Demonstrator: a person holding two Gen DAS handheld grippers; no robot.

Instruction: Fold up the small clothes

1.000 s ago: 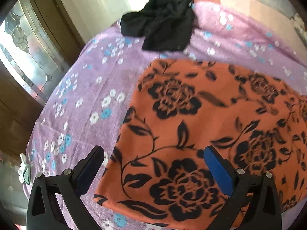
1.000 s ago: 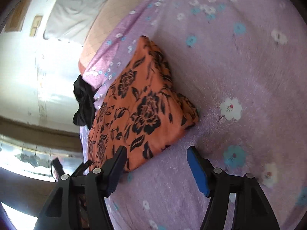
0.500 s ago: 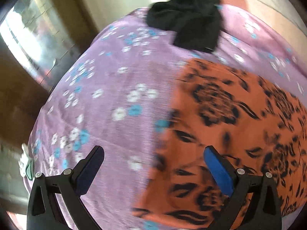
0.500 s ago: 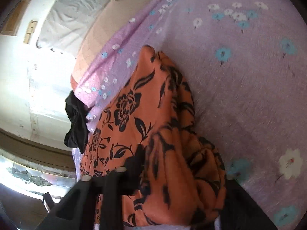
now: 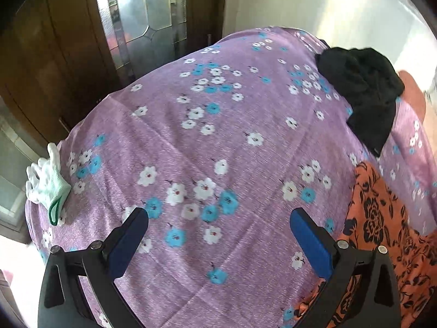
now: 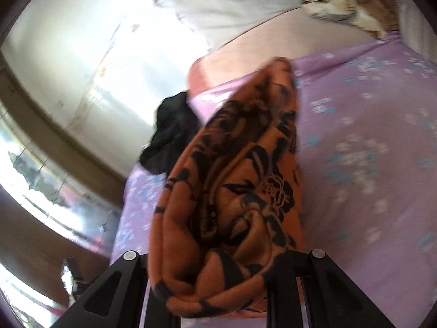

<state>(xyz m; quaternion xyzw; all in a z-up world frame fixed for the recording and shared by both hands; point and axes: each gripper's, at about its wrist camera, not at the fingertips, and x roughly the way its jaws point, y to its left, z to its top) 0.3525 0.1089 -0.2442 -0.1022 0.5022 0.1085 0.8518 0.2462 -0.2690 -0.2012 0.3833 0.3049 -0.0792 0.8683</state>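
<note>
Orange cloth pinched in right gripper, jaws just closed on it, raised off bed; left gripper jaws spread, nothing held, beside cloth

Matt woven bedsheet, soft orange cloth garment, knitted glove

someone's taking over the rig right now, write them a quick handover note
Right tongs: shut on the orange floral garment, bunched and lifted off the purple bedspread.
Left tongs: open, nothing between them, over bare bedspread; the garment lies at their right.
Black garment: crumpled at the far edge, untouched.
White glove: at the left edge.
Done: orange piece gripped.
Left: finish its fold, set it down, then fold the black one.
</note>
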